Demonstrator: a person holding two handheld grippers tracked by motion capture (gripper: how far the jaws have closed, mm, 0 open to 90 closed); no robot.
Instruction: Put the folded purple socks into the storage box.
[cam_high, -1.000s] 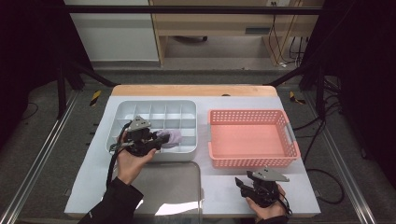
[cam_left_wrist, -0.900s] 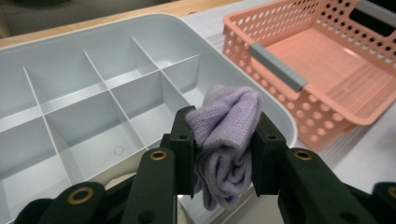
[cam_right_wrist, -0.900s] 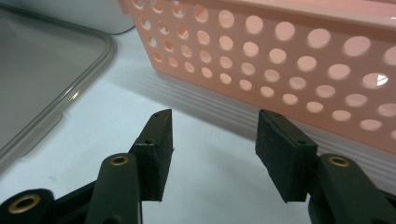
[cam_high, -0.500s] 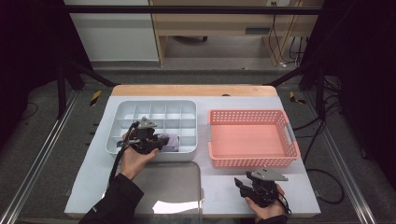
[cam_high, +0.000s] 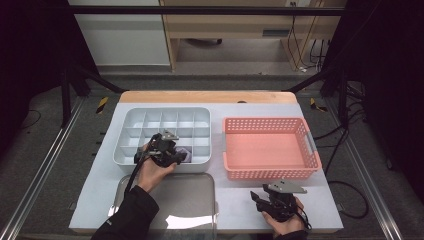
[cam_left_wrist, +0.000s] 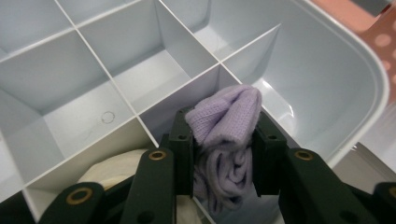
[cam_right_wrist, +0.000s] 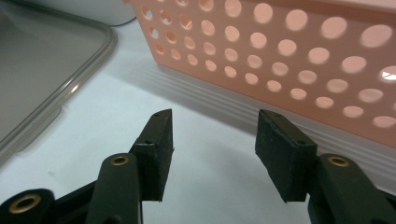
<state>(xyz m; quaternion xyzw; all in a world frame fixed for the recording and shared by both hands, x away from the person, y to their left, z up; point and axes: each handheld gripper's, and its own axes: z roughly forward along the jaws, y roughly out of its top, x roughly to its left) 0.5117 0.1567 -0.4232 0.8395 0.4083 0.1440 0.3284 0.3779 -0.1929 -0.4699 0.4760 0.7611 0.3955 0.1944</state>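
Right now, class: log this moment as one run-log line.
left gripper: jaws just opening around purple sock | place: grey divided tray, near-right compartment | right gripper: open, over table by pink basket

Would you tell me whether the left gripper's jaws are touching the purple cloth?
Touching: in the left gripper view, the purple cloth sits pressed between both pads of the left gripper.

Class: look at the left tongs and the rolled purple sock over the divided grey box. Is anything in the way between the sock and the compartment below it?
Nothing visible. The left tongs have the purple sock between their jaws, which have just been opening, at a front compartment of the grey box. A cream roll sits in the neighbouring compartment, behind a divider.
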